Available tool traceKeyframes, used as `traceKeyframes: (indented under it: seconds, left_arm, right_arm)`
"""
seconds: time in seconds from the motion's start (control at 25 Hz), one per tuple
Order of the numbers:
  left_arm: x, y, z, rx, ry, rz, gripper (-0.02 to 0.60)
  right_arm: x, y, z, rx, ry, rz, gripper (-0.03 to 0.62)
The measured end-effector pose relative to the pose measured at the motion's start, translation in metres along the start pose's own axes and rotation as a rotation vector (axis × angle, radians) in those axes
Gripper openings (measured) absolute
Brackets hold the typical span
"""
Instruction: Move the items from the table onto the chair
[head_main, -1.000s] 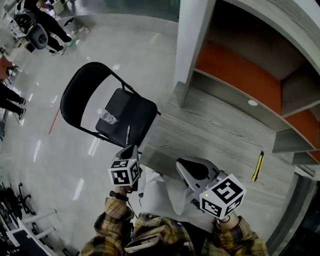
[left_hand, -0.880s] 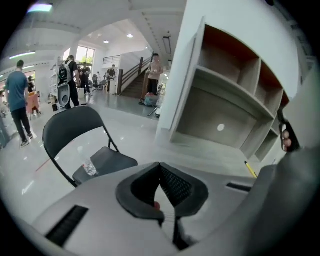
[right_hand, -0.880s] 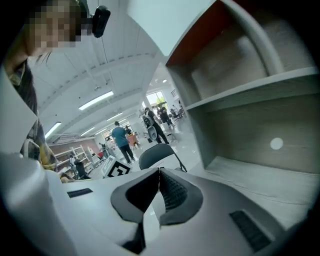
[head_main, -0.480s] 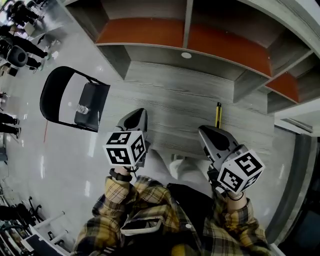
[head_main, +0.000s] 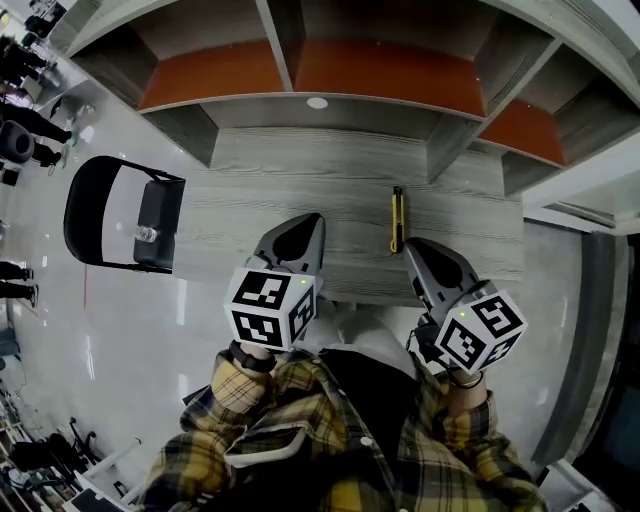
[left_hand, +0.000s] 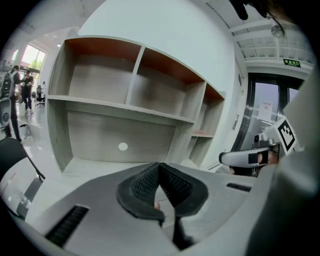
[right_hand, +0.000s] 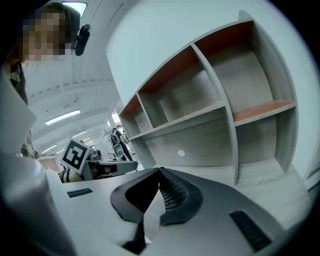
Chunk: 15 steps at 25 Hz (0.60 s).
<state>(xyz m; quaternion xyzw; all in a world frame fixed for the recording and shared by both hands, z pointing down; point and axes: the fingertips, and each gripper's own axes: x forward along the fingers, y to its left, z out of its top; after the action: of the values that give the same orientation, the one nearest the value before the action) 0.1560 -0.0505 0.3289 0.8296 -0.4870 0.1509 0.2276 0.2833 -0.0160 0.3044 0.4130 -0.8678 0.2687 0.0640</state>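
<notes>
The person holds both claws side by side in front of the body, forearms in yellow plaid sleeves (head_main: 440, 440) bent in close. Each claw reaches over the near edge of the grey wood worktop (head_main: 270, 170). Both point toward the far shelving unit (head_main: 330, 70) and tip slightly downward, with their marker cubes on the near side, toward the person.

The left claw (head_main: 302, 228) has its ribbed pads pressed together with nothing between them, as the left gripper view shows. That view looks over the closed tips at the empty shelf compartments. The right claw (head_main: 425, 252) is also pressed together and empty in its own view. Each claw can be seen from the other's camera, level with it and well apart.

The yellow utility knife (head_main: 397, 219) lies on the worktop with its length running near to far. It sits between the two claws and a little beyond their tips, nearer the right one, and neither claw touches it.

Off the worktop's left end, the black folding chair (head_main: 95, 215) stands on the glossy floor (head_main: 70, 320). A water bottle (head_main: 147, 234) lies on its seat. Both claws are well apart from the chair.
</notes>
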Motion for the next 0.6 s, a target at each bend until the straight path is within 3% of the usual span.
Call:
traceKeyframes:
  seconds: [0.2, 0.6]
  left_arm:
    - [-0.006, -0.021, 0.007, 0.042, -0.010, -0.031, 0.005]
    - [-0.010, -0.032, 0.007, 0.054, -0.022, -0.093, 0.003]
  right_arm:
    - [-0.001, 0.006, -0.005, -0.003, 0.008, 0.017, 0.018]
    - [0.003, 0.014, -0.006, -0.018, 0.006, 0.008, 0.018]
